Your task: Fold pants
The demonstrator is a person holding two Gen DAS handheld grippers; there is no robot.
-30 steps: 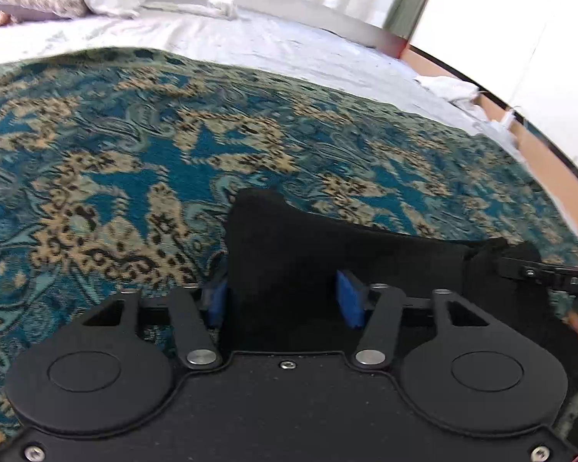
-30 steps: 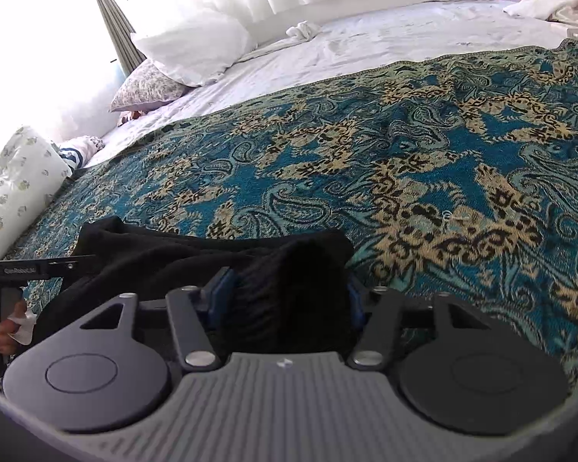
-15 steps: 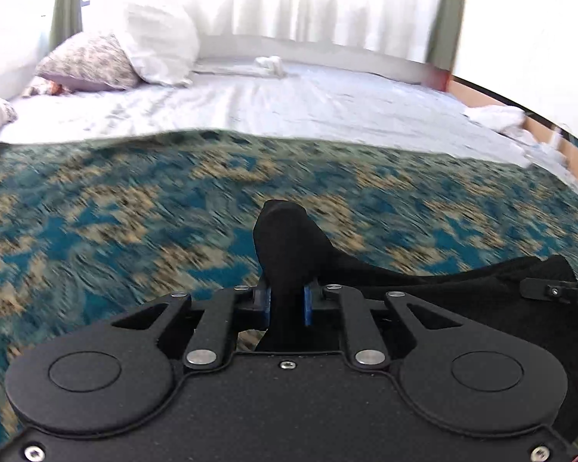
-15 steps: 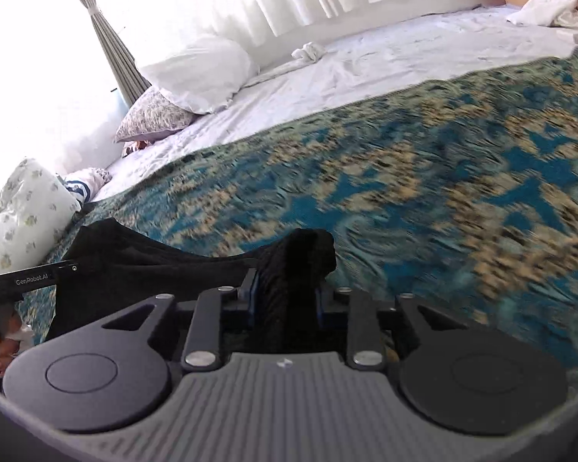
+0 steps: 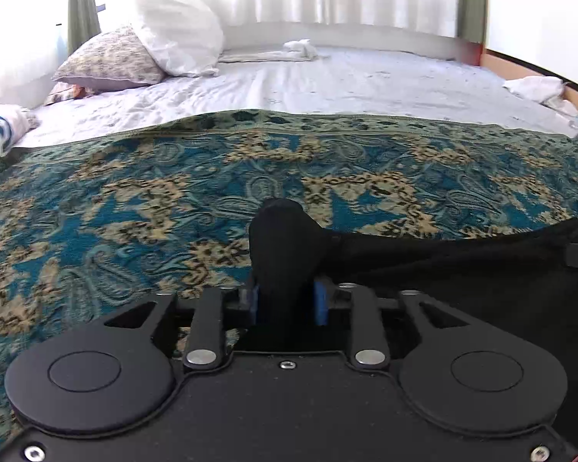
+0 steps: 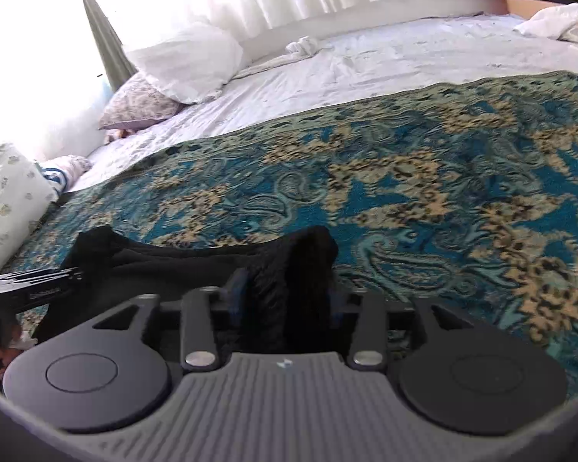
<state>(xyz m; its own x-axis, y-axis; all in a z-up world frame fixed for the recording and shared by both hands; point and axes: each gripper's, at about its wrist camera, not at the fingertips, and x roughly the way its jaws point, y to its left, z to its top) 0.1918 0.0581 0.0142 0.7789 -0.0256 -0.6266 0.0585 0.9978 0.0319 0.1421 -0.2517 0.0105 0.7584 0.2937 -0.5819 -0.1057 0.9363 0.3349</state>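
- Here the left gripper, a black two-finger tool with blue pads, is pressed together on a bunched fold of the black fabric pants; the cloth pokes up in a rounded lump just beyond the fingertips.
- From that pinch the pants stretch away to the right side of the left wrist view, hanging slack above the teal and tan paisley bedspread.
- The right gripper likewise pinches a thick wad of the same pants between its fingers, the fabric rising past the tips.
- In the right wrist view the garment runs leftward from the clamp to the other tool, near the bedspread's left edge.
- Beyond the bedspread's far edge lie a white bedsheet, a plump white pillow and a patterned grey pillow near the bed's far left corner.
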